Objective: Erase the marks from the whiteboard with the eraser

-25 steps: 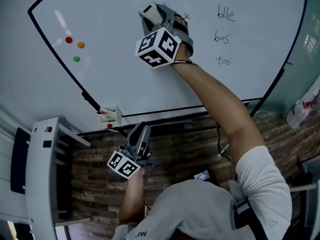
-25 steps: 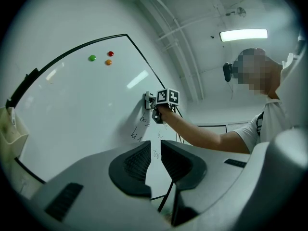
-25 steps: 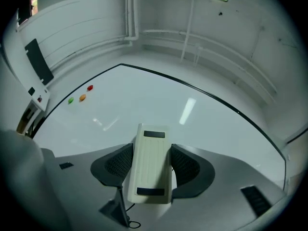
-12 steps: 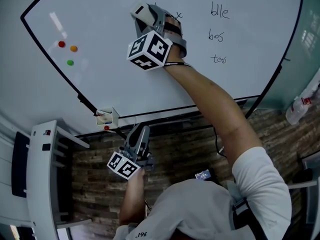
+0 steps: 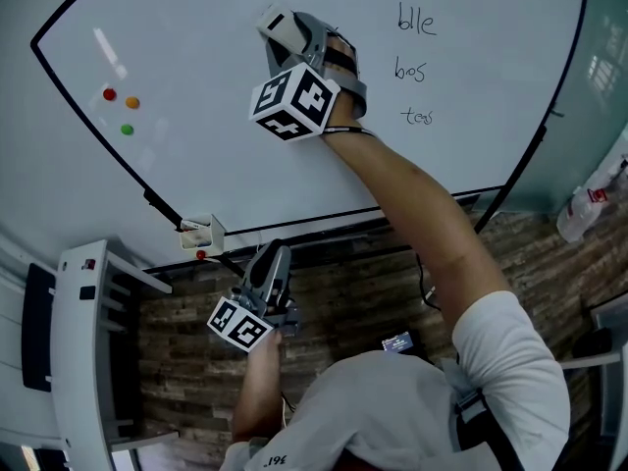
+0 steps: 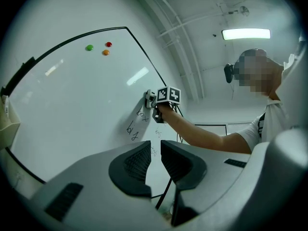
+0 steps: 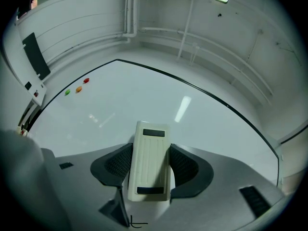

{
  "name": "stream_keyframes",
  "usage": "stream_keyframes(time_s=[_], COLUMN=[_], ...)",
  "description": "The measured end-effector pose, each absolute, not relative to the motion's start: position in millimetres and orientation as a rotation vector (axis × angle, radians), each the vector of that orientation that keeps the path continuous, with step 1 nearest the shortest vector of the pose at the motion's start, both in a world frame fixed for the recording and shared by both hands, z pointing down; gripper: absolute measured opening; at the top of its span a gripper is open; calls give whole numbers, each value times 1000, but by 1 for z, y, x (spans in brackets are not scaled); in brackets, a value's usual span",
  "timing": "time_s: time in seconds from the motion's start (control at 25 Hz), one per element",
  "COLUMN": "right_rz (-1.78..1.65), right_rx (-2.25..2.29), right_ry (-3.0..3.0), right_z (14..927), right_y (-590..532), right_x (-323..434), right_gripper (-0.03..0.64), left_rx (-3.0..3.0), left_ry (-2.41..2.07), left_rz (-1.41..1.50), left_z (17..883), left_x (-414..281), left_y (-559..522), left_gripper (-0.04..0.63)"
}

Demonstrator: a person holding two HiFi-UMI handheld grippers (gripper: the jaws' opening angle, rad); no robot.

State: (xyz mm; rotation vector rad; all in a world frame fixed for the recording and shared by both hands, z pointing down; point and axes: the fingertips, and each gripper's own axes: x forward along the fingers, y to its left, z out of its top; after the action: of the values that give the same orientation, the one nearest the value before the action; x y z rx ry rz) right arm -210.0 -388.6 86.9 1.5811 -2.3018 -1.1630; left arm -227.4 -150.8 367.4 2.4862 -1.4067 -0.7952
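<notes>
The whiteboard (image 5: 196, 57) fills the upper head view. Black handwritten words (image 5: 416, 20) run down its right part. My right gripper (image 5: 285, 26) is shut on a cream eraser (image 5: 278, 22) and holds it flat against the board's upper middle. In the right gripper view the eraser (image 7: 149, 160) sits lengthwise between the jaws of the right gripper (image 7: 150, 165), with a black stroke (image 7: 137, 222) just below. In the left gripper view, more writing (image 6: 137, 121) shows below the eraser. My left gripper (image 5: 267, 268) hangs low under the board, shut and empty.
Red, orange and green magnets (image 5: 120, 106) stick to the board's left part. A small holder box (image 5: 201, 232) hangs at the lower left corner. A white rack (image 5: 83, 341) stands at left and a spray bottle (image 5: 579, 214) at right, over a wood-pattern floor.
My right gripper has slid the eraser a little to the right along the board. The small x beside it no longer shows in the head view. The left gripper has stayed put.
</notes>
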Motion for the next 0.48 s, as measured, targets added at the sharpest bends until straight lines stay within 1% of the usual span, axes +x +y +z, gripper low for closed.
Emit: stream_keyframes(time_s=[0.48], right_rz=[-1153], right_rx=[1597], right_ry=[-2282], right_z=[90], right_y=[-400], right_x=[-172], right_gripper=[256], left_rx=[2503], left_ry=[-1362], left_rz=[-766], left_z=[366], left_x=[-197], left_y=[-165], left_gripper=[56])
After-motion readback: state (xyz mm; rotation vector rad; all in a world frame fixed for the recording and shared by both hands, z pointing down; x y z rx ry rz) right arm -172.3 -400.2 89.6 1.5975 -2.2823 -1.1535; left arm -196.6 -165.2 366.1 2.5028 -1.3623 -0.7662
